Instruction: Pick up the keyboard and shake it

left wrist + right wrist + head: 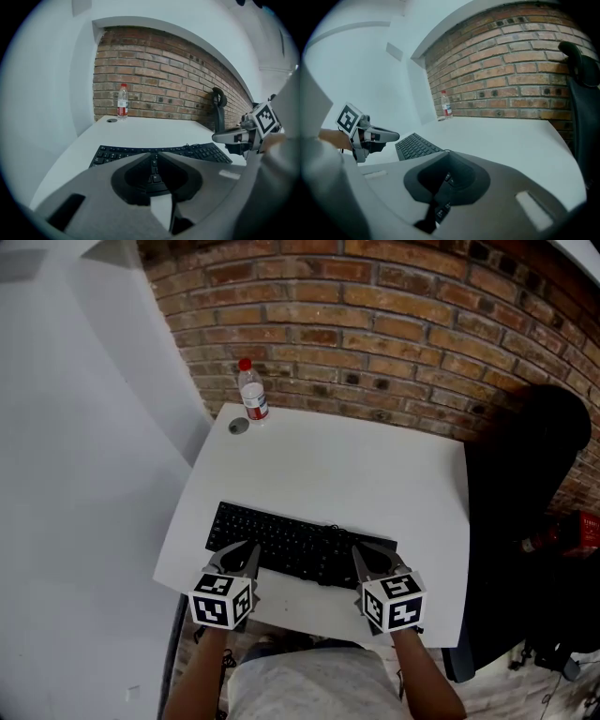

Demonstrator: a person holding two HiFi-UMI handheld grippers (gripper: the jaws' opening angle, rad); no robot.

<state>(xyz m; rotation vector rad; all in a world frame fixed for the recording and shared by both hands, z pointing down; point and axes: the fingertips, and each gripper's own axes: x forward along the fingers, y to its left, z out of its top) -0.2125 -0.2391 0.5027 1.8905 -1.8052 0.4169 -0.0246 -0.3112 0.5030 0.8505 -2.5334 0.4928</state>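
Left gripper (234, 557) and right gripper (375, 561) sat at the near edge of the keyboard (292, 540), which lay flat on the tabletop (356, 460), not yet lifted. Each gripper's jaws were drawn together to a thin slit, with nothing clamped between them. The step looked like the approach for the pickup. Next, I judge, the jaws would need to part and close on the keyboard's near edge, one toward each end, so that it would lift level for shaking. Only the gripper views showed that slit, with keys visible through it. Only the head view showed both tips overlapping the front rows at once. A bottle (251, 390) stood well apart at the far corner.
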